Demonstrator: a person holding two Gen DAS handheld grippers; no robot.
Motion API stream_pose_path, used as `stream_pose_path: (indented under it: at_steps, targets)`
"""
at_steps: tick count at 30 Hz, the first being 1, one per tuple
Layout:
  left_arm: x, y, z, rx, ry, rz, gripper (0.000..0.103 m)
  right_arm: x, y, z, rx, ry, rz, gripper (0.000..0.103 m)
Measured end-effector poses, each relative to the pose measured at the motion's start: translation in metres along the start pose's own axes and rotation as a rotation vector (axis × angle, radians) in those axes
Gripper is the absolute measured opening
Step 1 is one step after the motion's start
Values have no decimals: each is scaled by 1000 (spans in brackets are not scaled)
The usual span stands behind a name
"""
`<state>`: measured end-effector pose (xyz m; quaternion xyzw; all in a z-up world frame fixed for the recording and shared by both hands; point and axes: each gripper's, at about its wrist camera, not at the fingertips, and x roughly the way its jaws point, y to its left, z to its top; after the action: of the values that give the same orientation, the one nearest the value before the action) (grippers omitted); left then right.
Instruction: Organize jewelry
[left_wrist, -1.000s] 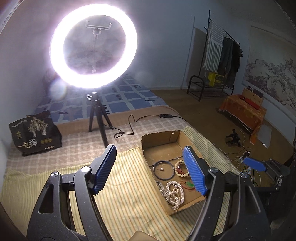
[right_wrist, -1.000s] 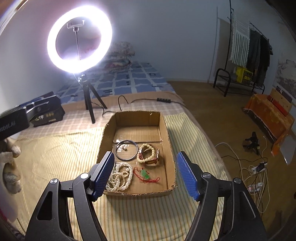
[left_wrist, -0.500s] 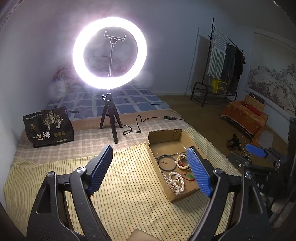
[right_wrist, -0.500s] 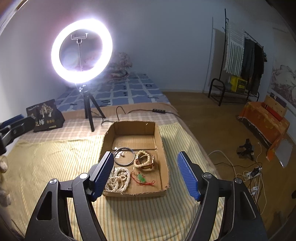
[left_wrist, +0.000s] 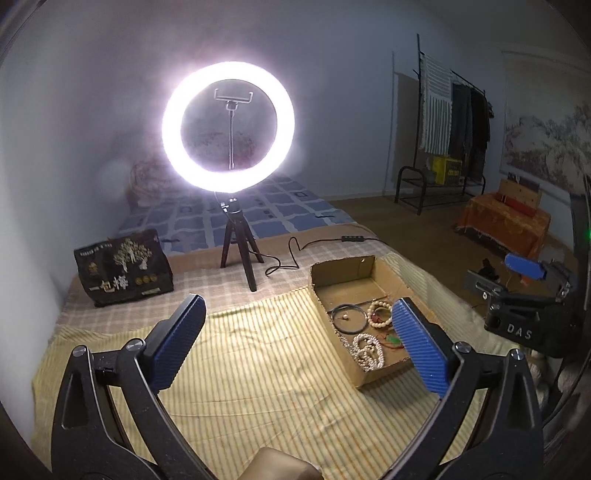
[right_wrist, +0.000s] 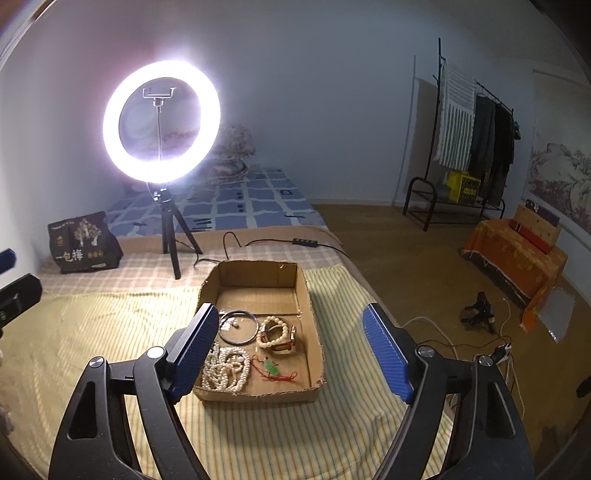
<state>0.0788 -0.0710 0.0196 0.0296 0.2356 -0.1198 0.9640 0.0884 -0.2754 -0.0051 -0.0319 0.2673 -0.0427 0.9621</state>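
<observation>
A shallow cardboard box (right_wrist: 310, 295) lies on a yellow striped cloth on the bed. In it lie a dark ring bangle (right_wrist: 238, 326), a beige bead bracelet (right_wrist: 277, 334), a heap of white pearl strands (right_wrist: 227, 373) and a green pendant on red cord (right_wrist: 271, 367). The box (left_wrist: 321, 295) also shows in the left wrist view, right of centre. My left gripper (left_wrist: 295, 347) is open and empty, held above the cloth left of the box. My right gripper (right_wrist: 290, 350) is open and empty, held above the box's near end.
A lit ring light on a black tripod (right_wrist: 162, 122) stands behind the box. A black printed bag (right_wrist: 83, 247) lies at the back left. A cable with a remote (right_wrist: 304, 242) runs across the bed. Floor, clothes rack (right_wrist: 472, 140) and orange-covered furniture (right_wrist: 517, 251) are to the right.
Both grippers have pulled back and up from the box, so it looks smaller and farther away. Both stay open and empty. The jewelry has not moved.
</observation>
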Motion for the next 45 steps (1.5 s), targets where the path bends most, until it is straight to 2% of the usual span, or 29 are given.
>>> stream_pose_path:
  at_steps: [17, 45]
  targets:
    - [0, -9, -8, 33, 39, -4, 103, 1, 0, -6, -17, -6, -9, 81]
    - [1, -11, -10, 33, 39, -2, 103, 4, -4, -11, -5, 12, -4, 81]
